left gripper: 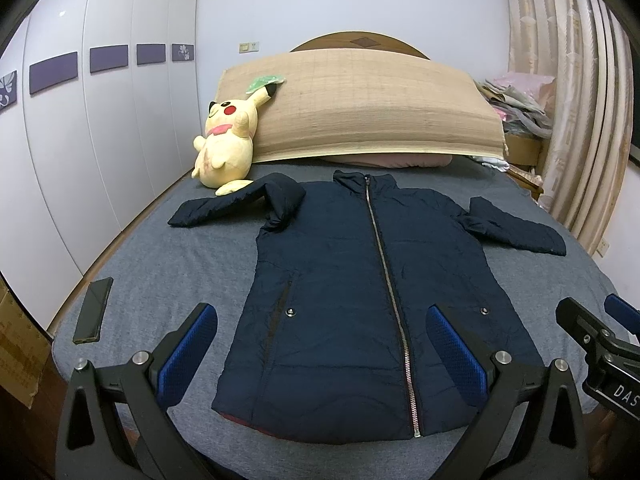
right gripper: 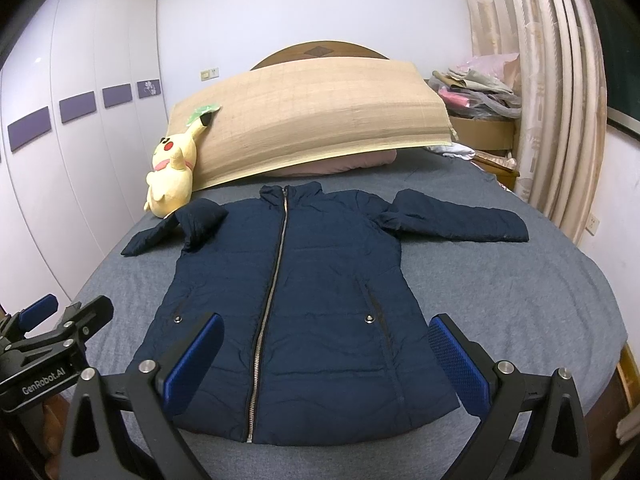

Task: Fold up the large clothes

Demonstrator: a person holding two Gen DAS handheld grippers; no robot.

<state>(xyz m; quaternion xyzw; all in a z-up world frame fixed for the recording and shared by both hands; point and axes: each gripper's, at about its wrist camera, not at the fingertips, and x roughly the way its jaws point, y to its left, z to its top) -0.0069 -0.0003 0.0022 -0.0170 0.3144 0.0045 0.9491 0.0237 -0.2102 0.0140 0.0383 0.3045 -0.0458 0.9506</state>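
Observation:
A navy zip-up padded jacket point(left gripper: 360, 280) lies flat, front up, on the grey bed point(left gripper: 160, 264), collar toward the headboard, sleeves spread out; its left sleeve is bunched at the shoulder. It also shows in the right wrist view point(right gripper: 288, 288). My left gripper point(left gripper: 322, 332) is open and empty, held above the jacket's hem. My right gripper point(right gripper: 326, 340) is open and empty, also above the hem. Each gripper shows at the edge of the other's view: the right one point(left gripper: 600, 336), the left one point(right gripper: 60, 320).
A yellow plush toy point(left gripper: 226, 140) leans on a tan woven mat point(left gripper: 360, 112) over the pillows. A black phone point(left gripper: 93, 310) lies at the bed's left edge. White wardrobes point(left gripper: 100, 140) stand left, curtains point(left gripper: 580, 100) and a cluttered bedside stand point(left gripper: 516, 108) right.

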